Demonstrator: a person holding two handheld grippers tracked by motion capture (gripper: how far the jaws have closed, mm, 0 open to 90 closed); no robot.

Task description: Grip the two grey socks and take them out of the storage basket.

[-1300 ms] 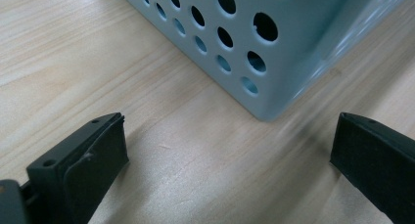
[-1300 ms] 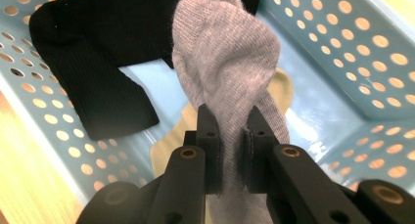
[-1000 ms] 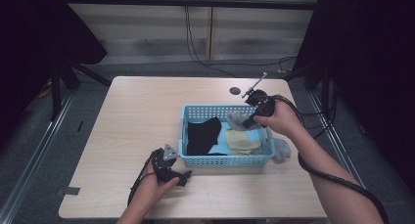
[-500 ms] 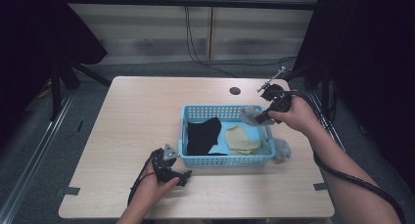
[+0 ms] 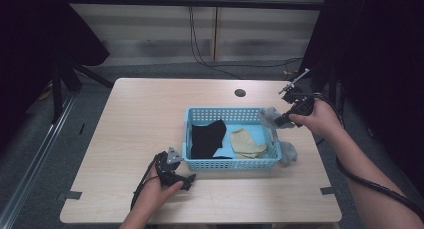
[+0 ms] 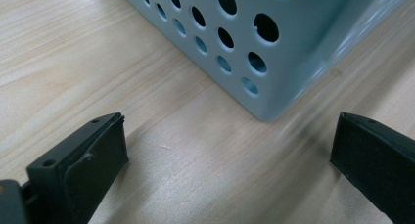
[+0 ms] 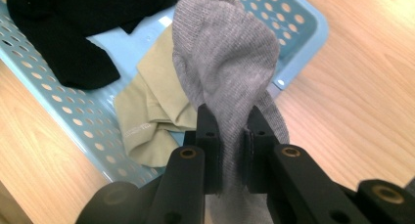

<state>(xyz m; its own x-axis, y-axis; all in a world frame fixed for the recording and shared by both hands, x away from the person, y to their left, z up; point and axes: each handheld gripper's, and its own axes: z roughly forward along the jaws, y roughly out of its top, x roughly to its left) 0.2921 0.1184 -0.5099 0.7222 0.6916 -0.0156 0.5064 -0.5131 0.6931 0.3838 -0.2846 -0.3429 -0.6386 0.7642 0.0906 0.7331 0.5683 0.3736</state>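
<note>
Over the last second I've carried my right hand-held gripper [image 5: 278,120] from above the middle of the blue basket [image 5: 190,139] out past its right rim, toward the table's [image 5: 140,114] right edge. The grey sock [image 7: 230,62] pinched in its jaws has come up with it, off the beige sock [image 5: 246,142] and clear of the basket.

Knit grey sock [image 7: 222,57]; glossy perforated plastic basket [image 7: 54,99]; matt wood-grain table [image 6: 73,53]

Wooden table [image 5: 140,119] with blue basket [image 5: 231,163]
</note>
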